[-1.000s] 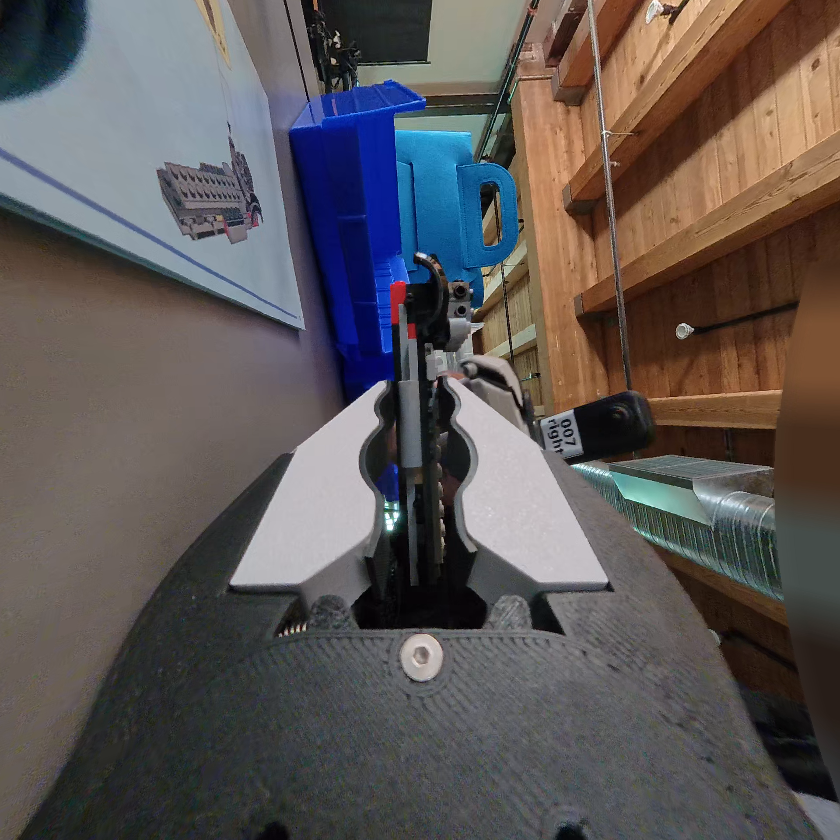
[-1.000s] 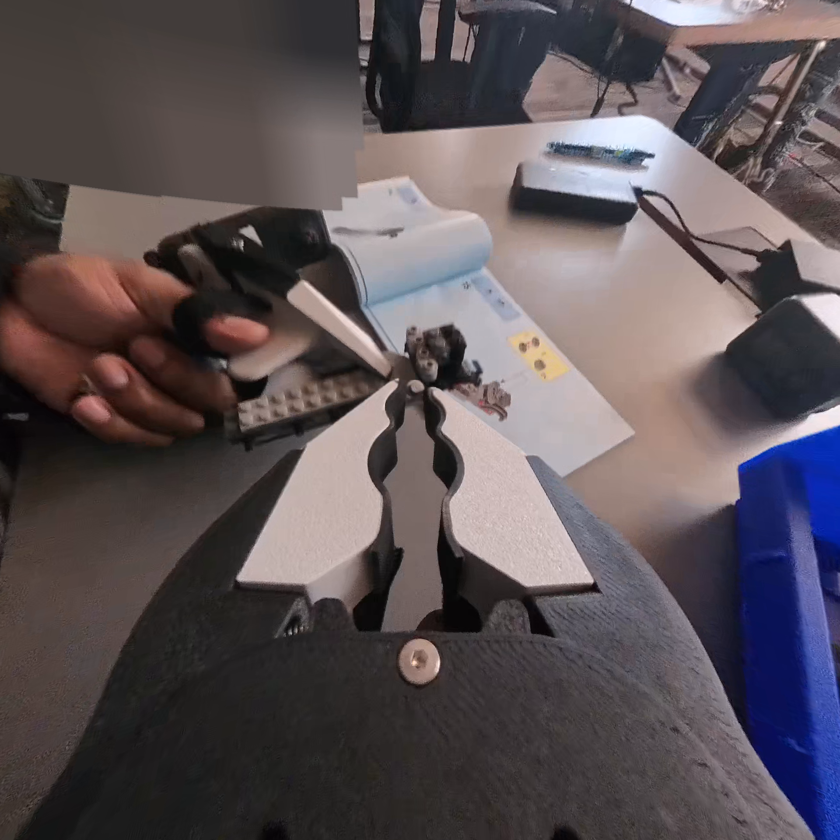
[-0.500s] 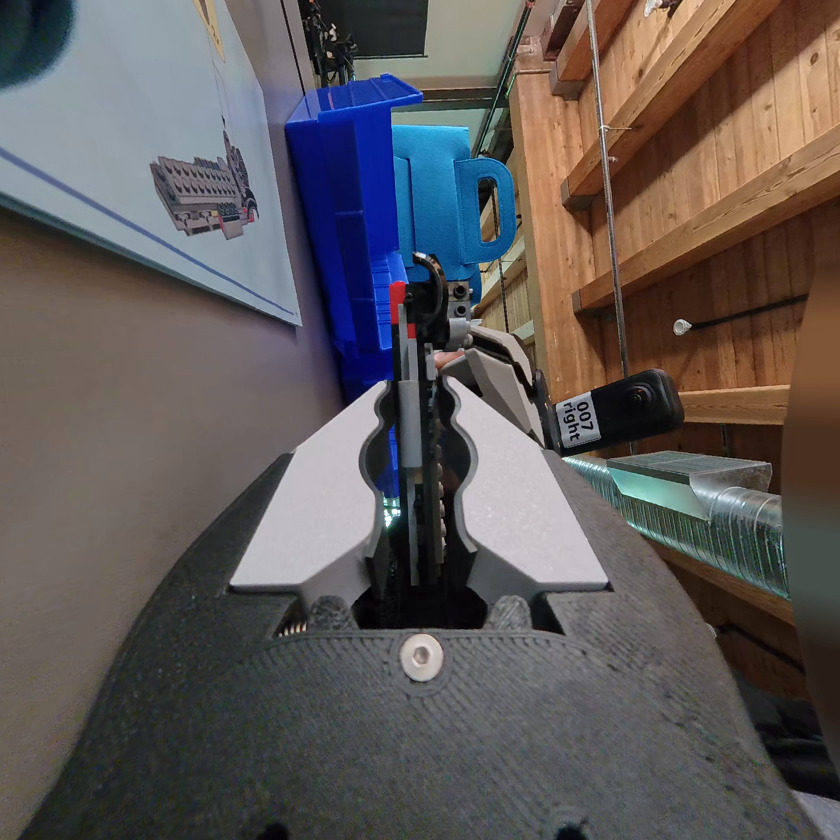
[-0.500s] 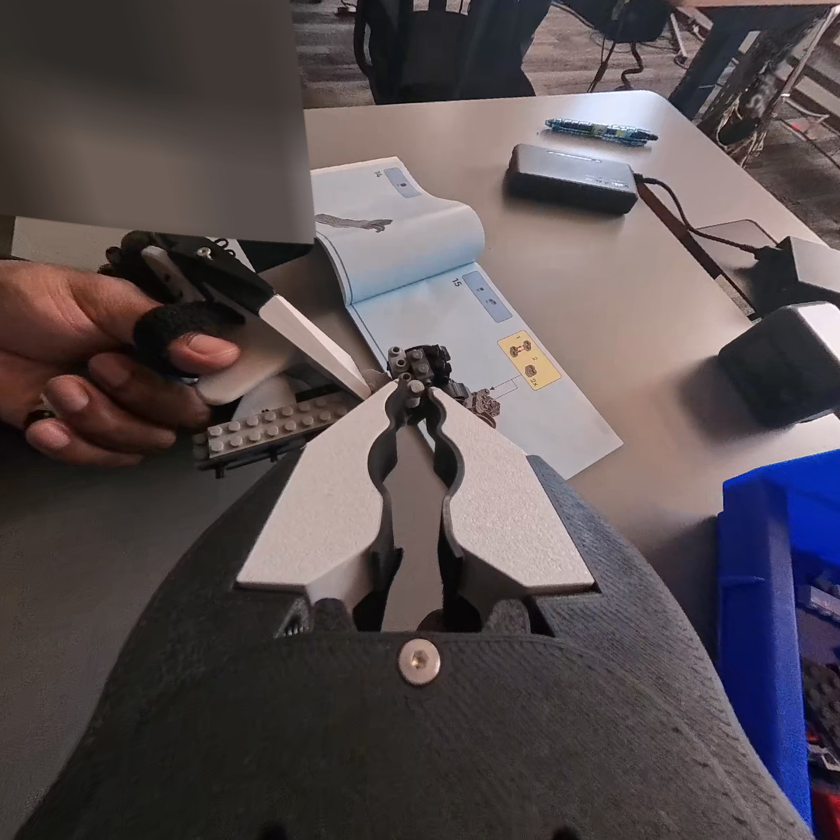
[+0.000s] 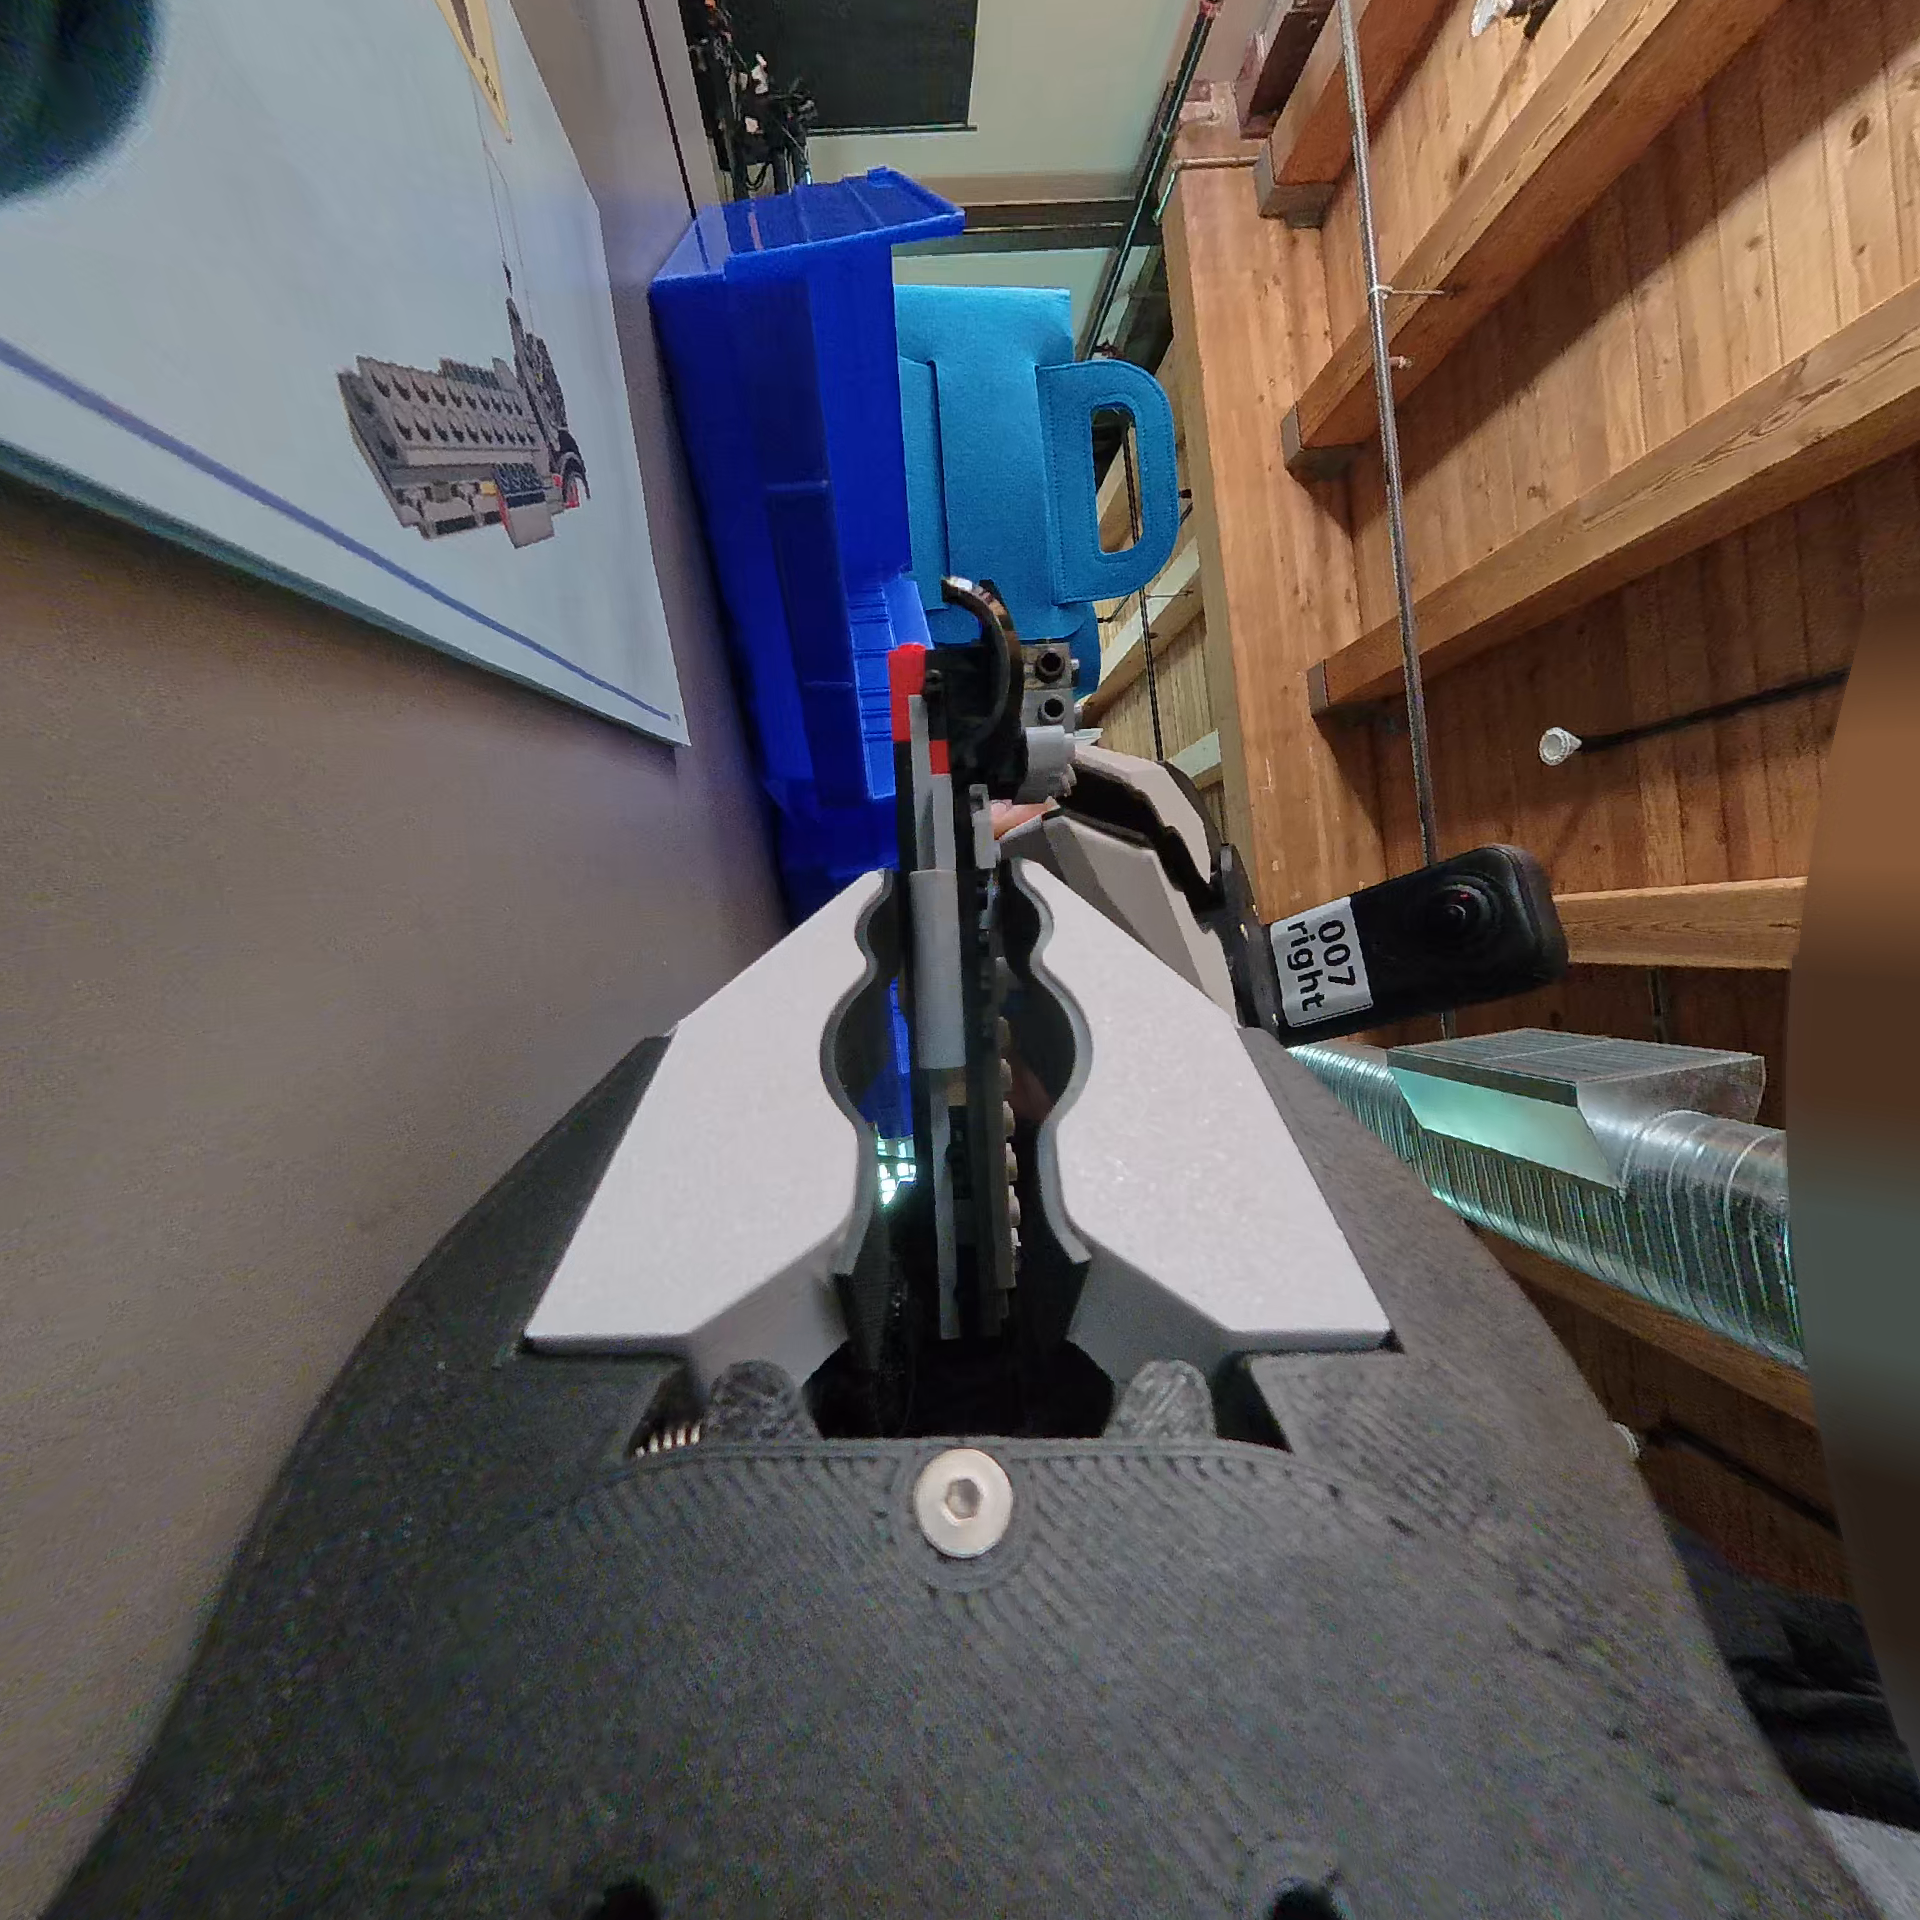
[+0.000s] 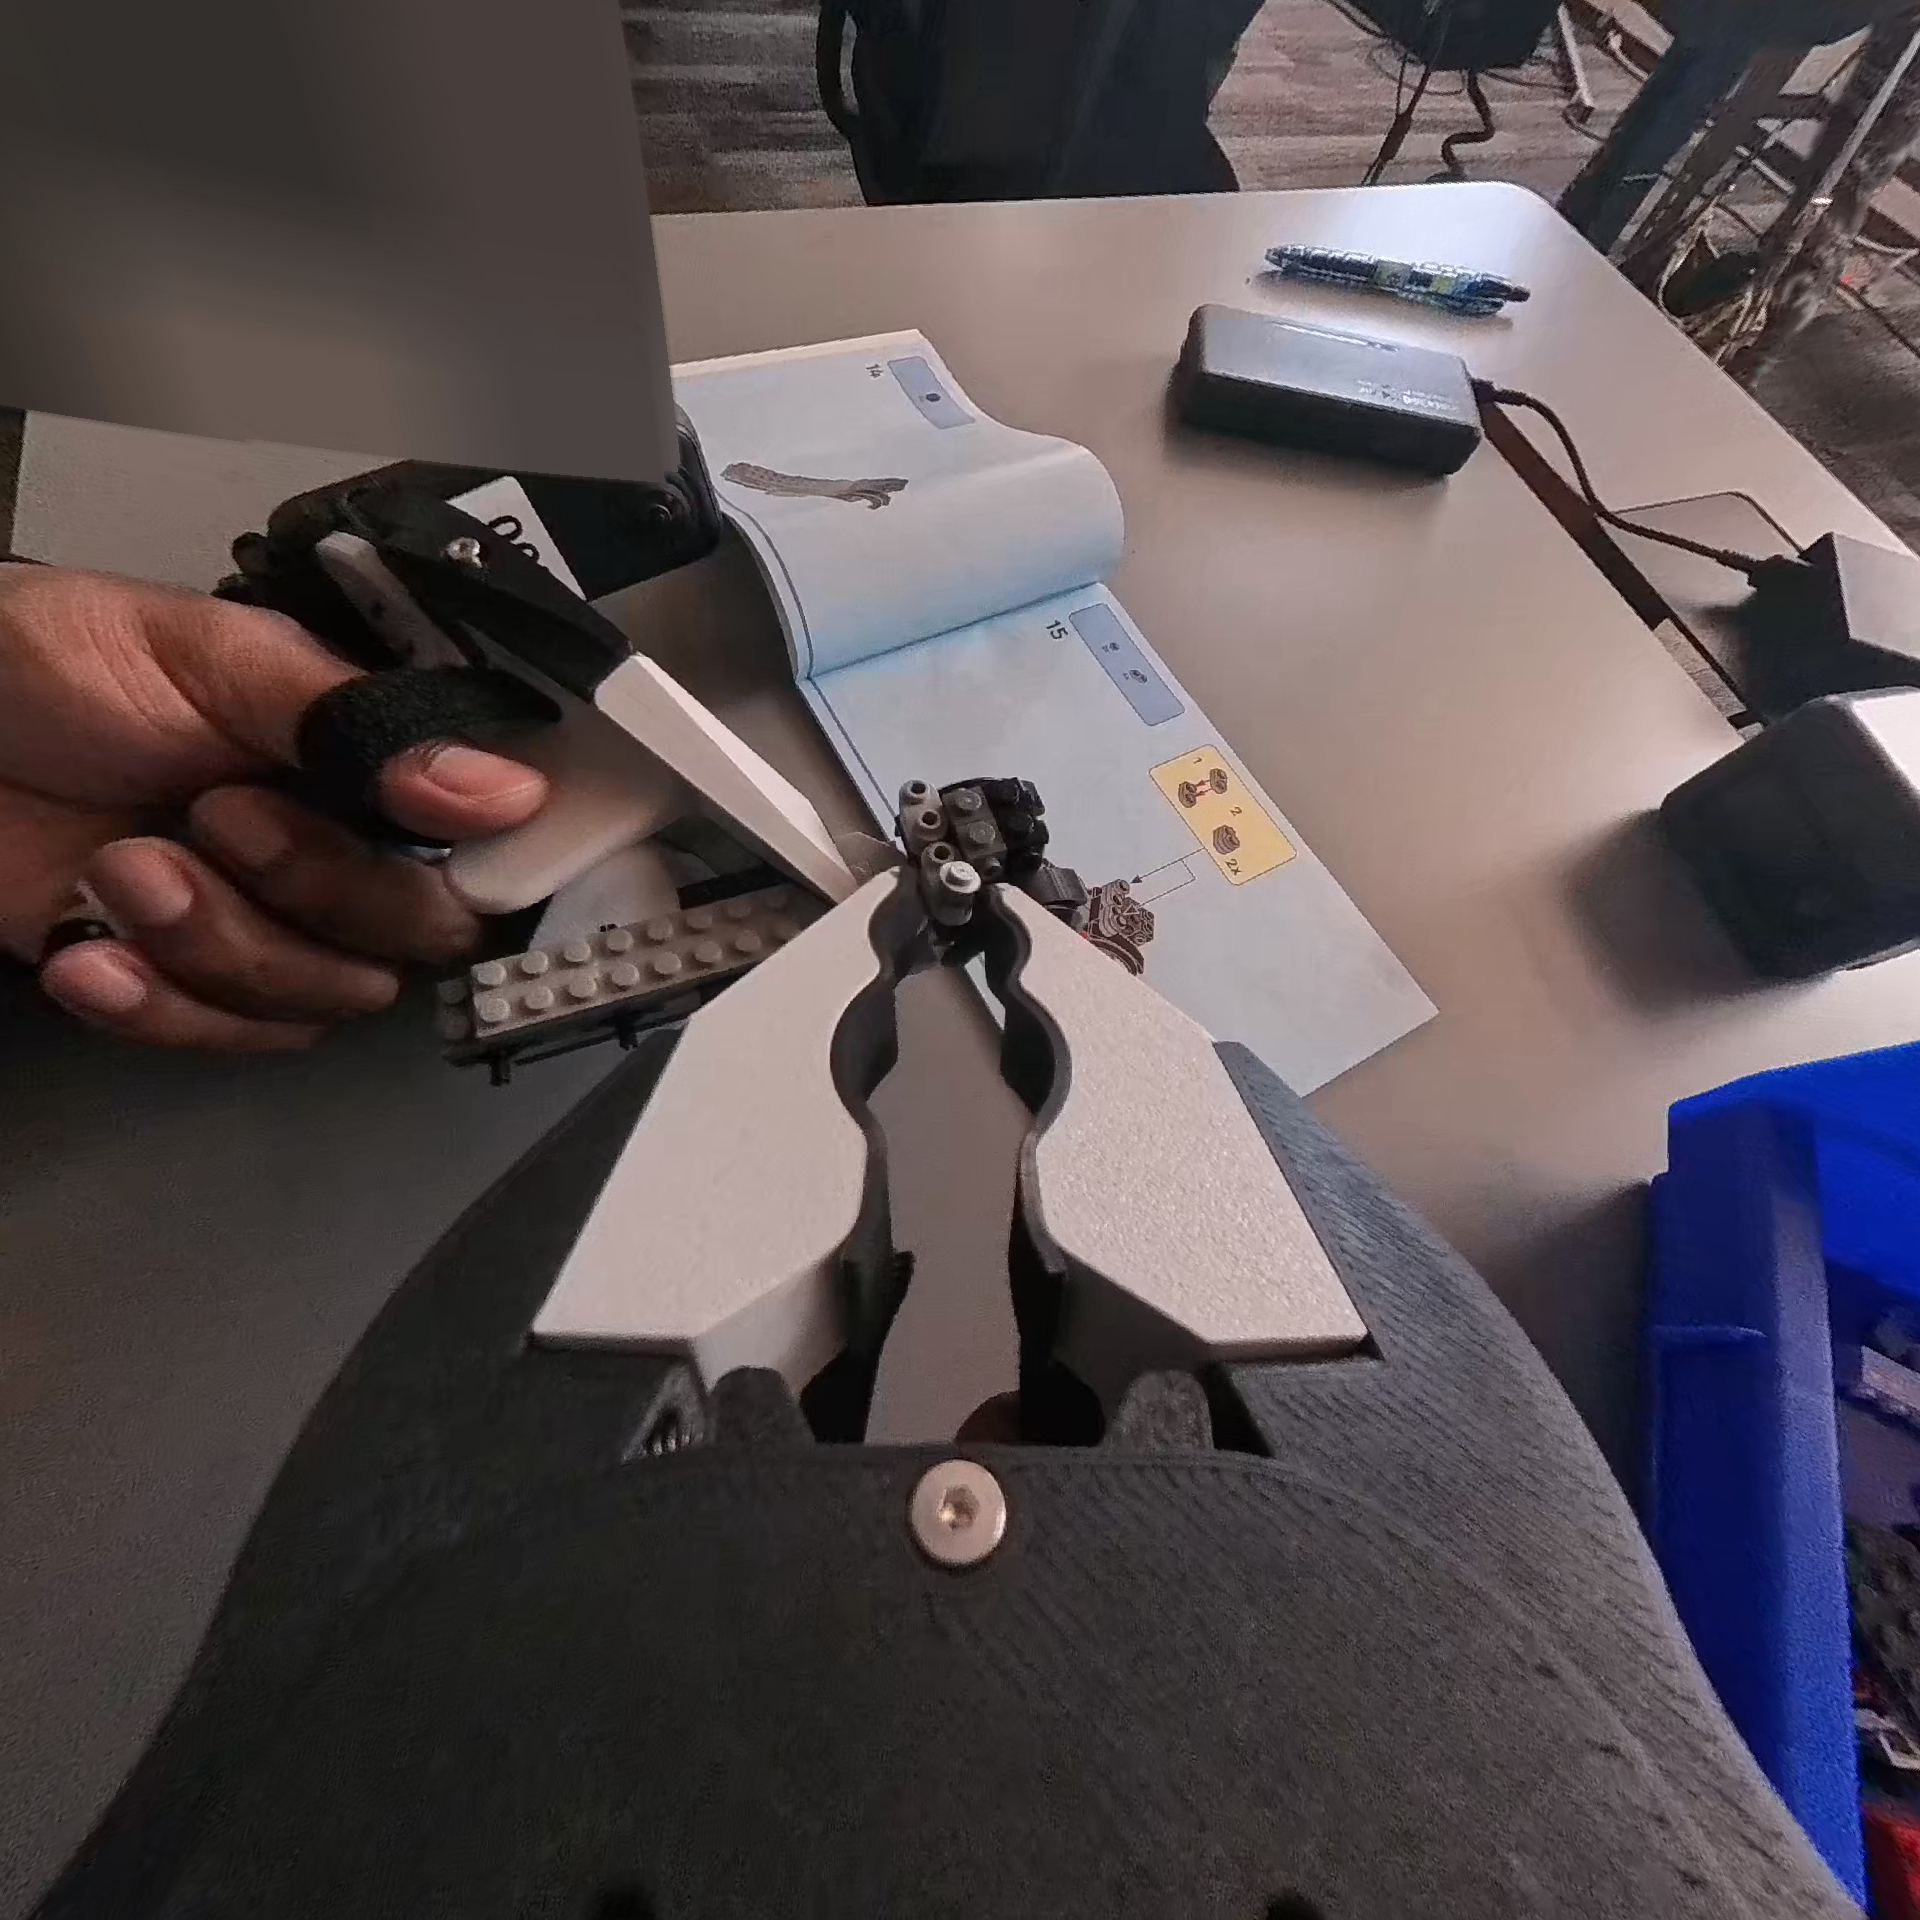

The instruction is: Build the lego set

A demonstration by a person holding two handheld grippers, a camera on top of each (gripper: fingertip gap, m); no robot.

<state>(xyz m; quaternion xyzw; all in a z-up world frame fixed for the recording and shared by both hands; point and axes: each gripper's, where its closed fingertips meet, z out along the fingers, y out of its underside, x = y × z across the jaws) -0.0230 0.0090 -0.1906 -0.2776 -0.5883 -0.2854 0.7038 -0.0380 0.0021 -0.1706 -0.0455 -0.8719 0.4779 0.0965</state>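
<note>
A: Item one, left hand-held gripper [image 5: 951, 894]. Condition?

B: Pinching the long grey studded plate [image 5: 940, 977] edge-on, held above the surface [image 5: 312, 987]; its built-up dark end [image 5: 987, 696] sticks out past the tips at 12 o'clock. No change over the last second; the grip holds.

A: Behind it?

B: Instruction booklet [image 5: 312, 343] at 10 o'clock, blue bin [image 5: 790, 436] at 12. The other tool shows at 2 o'clock, touching the dark end.

A: Item two, right hand-held gripper [image 6: 940, 904].

B: Changed. A second ago its tips stood just short of the dark cluster of small pieces [image 6: 971, 821]; now they are around the cluster's near side, nearly pressed together, pinching a small grey studded piece [image 6: 951, 878] against it. Whether that piece is fully seated I cannot tell.

A: Surroundings, left to right?

B: The person's hand [image 6: 208, 790] at 9 o'clock, the studded plate [image 6: 603, 971] beside it, the booklet [image 6: 987, 623] at 12, a black box [image 6: 1330, 390] at 1, the bin [image 6: 1766, 1351] at 3.

A: Meaning for the build?

B: My reading: approach is over, contact made. This looks like the pressing-on step, with one tool bracing while the other pushes.
</note>
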